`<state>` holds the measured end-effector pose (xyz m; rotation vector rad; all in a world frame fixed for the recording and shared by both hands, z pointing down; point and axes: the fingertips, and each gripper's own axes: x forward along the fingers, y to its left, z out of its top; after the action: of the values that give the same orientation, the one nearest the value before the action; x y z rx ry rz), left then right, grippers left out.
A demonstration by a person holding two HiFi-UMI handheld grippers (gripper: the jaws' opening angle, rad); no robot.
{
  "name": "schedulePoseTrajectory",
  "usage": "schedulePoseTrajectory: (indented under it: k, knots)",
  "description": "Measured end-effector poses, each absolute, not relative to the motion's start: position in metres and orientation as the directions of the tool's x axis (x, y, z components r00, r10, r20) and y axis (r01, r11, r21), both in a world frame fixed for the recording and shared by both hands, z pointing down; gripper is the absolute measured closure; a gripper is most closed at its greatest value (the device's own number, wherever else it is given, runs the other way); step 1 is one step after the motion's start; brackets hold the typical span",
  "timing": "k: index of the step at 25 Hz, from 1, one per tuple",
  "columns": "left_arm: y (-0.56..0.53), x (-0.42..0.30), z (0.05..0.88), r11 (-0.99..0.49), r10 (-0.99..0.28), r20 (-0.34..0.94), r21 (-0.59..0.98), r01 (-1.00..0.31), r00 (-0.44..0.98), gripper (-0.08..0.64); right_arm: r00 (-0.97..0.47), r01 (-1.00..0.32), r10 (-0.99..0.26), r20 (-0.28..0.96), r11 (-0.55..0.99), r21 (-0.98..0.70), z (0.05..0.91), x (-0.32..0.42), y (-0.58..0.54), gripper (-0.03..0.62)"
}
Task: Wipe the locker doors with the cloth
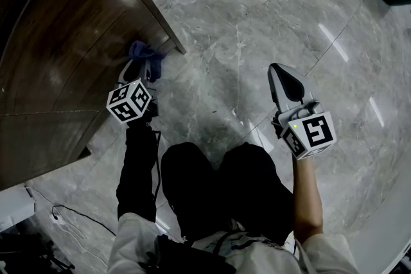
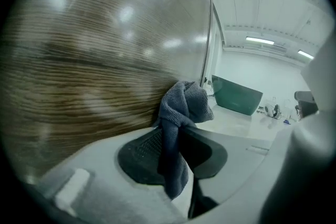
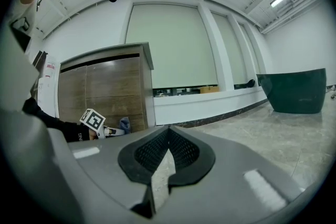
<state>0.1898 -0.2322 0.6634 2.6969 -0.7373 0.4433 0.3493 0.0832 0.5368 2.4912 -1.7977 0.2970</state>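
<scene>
Cloth [image 2: 181,113], blue-grey and fuzzy: pinched in left claw [image 2: 177,136], up against shiny brown wooden locker door [image 2: 94,60] | likely light, floppy, not slippery; best held at bunched middle | right claw [image 3: 168,132]: closed, empty

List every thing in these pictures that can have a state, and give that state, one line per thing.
left gripper, jaws shut on the cloth.
cloth, bunched, clamped between those jaws, its end hanging down, right by the locker door.
locker door, closed, surface glossy.
right gripper, jaws shut, nothing between them, held over the floor.
</scene>
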Motion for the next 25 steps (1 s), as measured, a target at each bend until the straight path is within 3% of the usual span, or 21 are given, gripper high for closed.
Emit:
schedulePoseTrajectory:
  k: [25]
  knots:
    - [-0.253, 0.071, 0.673, -0.772, -0.492, 0.403, 0.208, -0.601, 0.772, 0.474, 0.173, -0.980, -0.969, 0.177, -0.187, -0.067, 0.528, 0.272, 0.012, 0.588]
